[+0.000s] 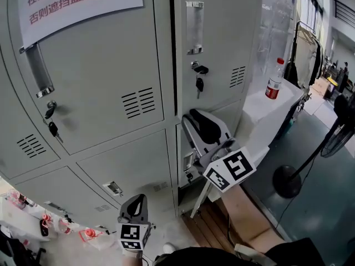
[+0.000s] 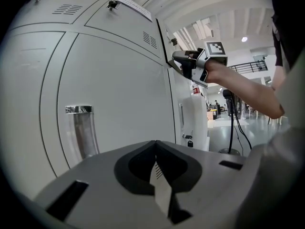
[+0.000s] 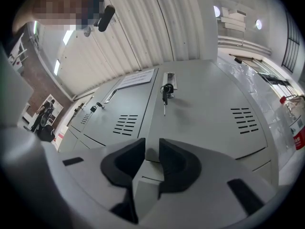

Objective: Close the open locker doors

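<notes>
A bank of grey lockers [image 1: 105, 87] fills the head view. The lower right door [image 1: 237, 118] shows a dark gap along its left edge [image 1: 178, 159], so it looks slightly ajar. My right gripper [image 1: 191, 123] is at that door's upper left corner. In the right gripper view a narrow gap separates its jaws [image 3: 151, 144], the seam between the doors runs into the gap, and I see nothing pinched. My left gripper [image 1: 135, 204] hangs low by the bottom lockers, shut and empty [image 2: 155, 143], facing a closed door with a recessed handle [image 2: 83, 128].
Keys hang in the upper locks [image 1: 198, 85] [image 1: 52, 127]. A water bottle [image 1: 273, 79] stands on a white-covered surface [image 1: 260, 110] right of the lockers. A floor fan [image 1: 339, 123] with its round base [image 1: 287, 182] and wooden boards [image 1: 244, 209] are nearby. A paper notice [image 1: 77, 1] is taped top left.
</notes>
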Tool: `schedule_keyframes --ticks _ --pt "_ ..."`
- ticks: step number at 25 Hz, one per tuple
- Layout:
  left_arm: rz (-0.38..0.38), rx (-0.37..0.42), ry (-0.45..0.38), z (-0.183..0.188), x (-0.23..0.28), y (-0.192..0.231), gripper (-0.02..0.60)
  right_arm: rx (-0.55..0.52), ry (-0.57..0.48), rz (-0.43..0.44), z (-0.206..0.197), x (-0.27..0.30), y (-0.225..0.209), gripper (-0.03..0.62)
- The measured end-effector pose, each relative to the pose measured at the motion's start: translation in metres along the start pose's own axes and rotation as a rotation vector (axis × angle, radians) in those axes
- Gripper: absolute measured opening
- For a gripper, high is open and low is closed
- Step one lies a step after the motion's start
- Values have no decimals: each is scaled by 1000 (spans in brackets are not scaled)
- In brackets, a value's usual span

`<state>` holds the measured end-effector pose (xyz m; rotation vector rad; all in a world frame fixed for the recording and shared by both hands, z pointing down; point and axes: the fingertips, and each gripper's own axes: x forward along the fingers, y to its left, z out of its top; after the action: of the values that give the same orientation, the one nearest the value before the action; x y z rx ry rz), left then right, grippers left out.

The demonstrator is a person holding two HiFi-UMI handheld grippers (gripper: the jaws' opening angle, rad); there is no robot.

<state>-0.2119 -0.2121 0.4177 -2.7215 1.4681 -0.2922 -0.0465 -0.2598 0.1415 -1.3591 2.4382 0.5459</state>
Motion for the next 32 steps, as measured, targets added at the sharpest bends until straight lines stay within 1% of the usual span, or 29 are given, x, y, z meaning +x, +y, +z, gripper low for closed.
schedule_keyframes --ticks 9,13,15,19,26,28,32 --pt "-46 -12 19 -11 8 9 8 -9 27 -32 -14 21 -6 87" --pt "-66 -15 32 -13 10 7 8 -6 17 -45 -15 22 -9 77" --pt "-64 -14 26 -14 12 9 8 -5 14 -43 -15 21 -9 75" --pt "-87 -26 42 -16 15 3 8 -13 21 -27 -15 20 -7 77" --pt "-108 -20 37 -14 24 -10 8 -1 59 -34 -27 0 -12 77" --pt "-126 -25 50 -16 27 -19 8 2 79 -40 -33 -11 -14 77" --pt "-164 -22 41 -16 36 -34 8 12 128 -70 -48 -36 -20 77"
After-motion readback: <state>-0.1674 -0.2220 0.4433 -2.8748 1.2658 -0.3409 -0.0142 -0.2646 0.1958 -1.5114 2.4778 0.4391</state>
